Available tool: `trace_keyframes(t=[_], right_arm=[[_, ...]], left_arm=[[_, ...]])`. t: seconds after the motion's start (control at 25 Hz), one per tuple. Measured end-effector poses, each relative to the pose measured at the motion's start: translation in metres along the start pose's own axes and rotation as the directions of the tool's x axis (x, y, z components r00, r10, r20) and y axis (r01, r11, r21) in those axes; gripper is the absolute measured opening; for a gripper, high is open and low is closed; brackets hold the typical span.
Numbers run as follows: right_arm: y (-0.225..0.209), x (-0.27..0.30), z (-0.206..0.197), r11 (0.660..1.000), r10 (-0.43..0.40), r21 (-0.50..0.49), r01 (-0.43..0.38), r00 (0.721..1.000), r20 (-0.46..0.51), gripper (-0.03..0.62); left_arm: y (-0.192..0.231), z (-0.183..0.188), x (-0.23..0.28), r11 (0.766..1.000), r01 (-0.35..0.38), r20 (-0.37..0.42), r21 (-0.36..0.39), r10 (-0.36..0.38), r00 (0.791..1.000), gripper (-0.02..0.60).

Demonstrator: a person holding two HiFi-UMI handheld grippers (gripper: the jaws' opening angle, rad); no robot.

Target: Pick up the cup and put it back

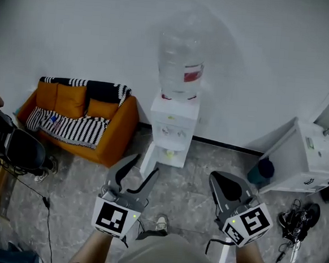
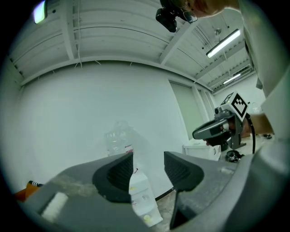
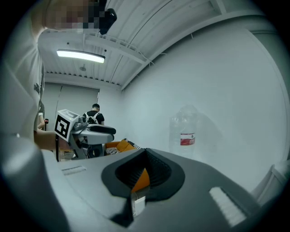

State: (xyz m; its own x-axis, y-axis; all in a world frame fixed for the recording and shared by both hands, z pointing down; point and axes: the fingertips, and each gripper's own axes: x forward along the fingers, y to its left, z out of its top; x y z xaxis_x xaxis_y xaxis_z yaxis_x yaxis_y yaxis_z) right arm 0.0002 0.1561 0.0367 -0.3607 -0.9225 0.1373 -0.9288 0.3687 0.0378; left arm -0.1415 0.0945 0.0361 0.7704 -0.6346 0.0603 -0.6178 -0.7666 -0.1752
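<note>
Cup (image 1: 170, 153): likely on dispenser (image 1: 174, 118) ledge, ahead of my nearer left gripper (image 1: 146, 164).
Left fingers: released, empty.
Right gripper (image 1: 214, 178): clenched, empty.

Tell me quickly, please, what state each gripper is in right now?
Left gripper: open, jaws apart, nothing between them.
Right gripper: closed, jaws together, holding nothing.

- Left gripper (image 1: 145, 166): grey claw with dark ribbed pads (image 2: 120, 174).
- Right gripper (image 1: 215, 178): same grey claw, dark pads.
- Behind each claw: white cube (image 1: 115, 218) with black square markers and a green light (image 1: 132, 215).
- Light shirt (image 1: 160, 258).
</note>
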Motion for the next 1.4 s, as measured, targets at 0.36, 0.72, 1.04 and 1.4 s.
trace_keyframes(t=[0.36,0.72,1.04,1.4], right_arm=[[-0.040,0.084,-0.001,1.000,-0.022,0.005,0.023,0.999,-0.028,0.003],[-0.082,0.119,-0.015,1.000,0.012,0.022,-0.011,0.997,-0.074,0.003],[-0.134,0.138,-0.032,0.993,0.115,0.045,-0.111,0.989,-0.095,0.003],[-0.193,0.163,-0.050,0.972,0.232,0.072,-0.226,0.968,-0.092,0.003]], left_arm=[[0.058,-0.024,0.065,0.999,0.039,-0.022,0.014,-0.038,0.999,0.221],[0.073,-0.040,0.109,1.000,0.008,-0.074,-0.013,-0.009,0.997,0.221],[0.071,-0.047,0.146,0.993,-0.116,-0.119,0.011,0.116,0.986,0.221],[0.067,-0.046,0.186,0.956,-0.292,-0.133,-0.015,0.288,0.948,0.221]])
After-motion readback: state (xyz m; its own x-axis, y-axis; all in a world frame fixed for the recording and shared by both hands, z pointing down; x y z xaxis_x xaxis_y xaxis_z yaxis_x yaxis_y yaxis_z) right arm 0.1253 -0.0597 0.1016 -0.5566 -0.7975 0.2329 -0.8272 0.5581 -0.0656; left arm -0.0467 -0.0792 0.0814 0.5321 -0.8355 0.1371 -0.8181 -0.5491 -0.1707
